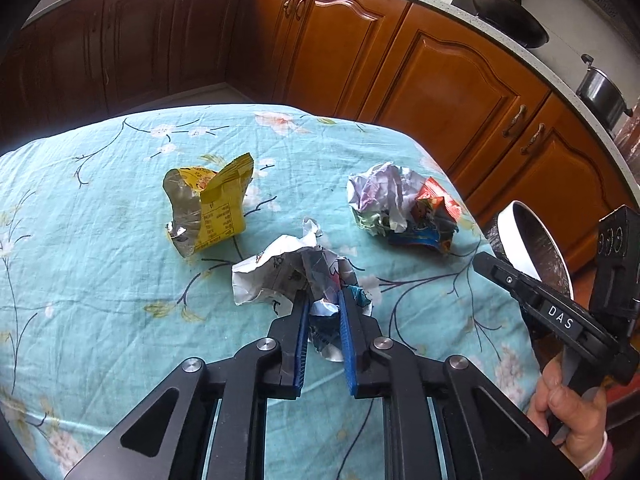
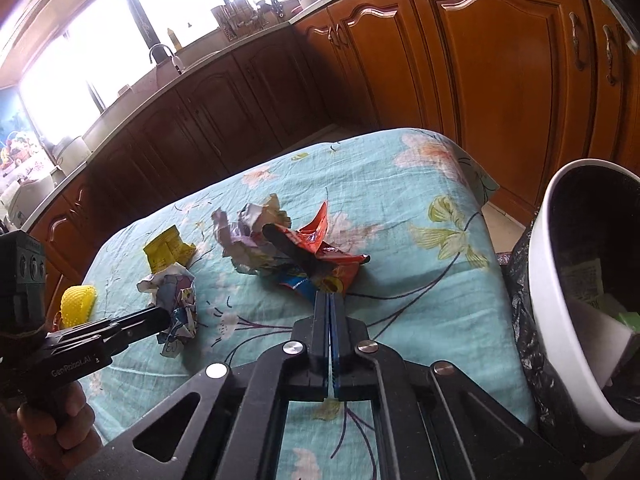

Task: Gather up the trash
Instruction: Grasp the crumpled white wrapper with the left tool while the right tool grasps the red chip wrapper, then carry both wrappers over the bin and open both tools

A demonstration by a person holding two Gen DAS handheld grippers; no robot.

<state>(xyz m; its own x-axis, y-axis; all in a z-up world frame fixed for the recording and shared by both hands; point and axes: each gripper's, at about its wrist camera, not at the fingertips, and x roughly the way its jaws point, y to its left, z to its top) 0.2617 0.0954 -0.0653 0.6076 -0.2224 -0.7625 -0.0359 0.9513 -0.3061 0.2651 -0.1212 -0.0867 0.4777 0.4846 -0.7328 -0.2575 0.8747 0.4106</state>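
Observation:
My left gripper (image 1: 324,300) is shut on a crumpled white printed paper wad (image 1: 276,276) lying on the teal floral tablecloth (image 1: 100,280); it also shows in the right wrist view (image 2: 176,300). A torn yellow foil snack bag (image 1: 208,204) lies behind it to the left. A crumpled paper and red-blue wrapper pile (image 1: 400,204) lies to the right, also seen in the right wrist view (image 2: 280,248). My right gripper (image 2: 330,300) is shut and empty, just in front of that pile. A white-rimmed trash bin (image 2: 576,292) with a black liner stands at the table's right edge.
Wooden kitchen cabinets (image 1: 400,60) run behind and to the right of the table. A yellow mesh item (image 2: 78,304) lies at the table's left edge. A wok (image 1: 508,12) and a steel pot (image 1: 600,92) sit on the counter.

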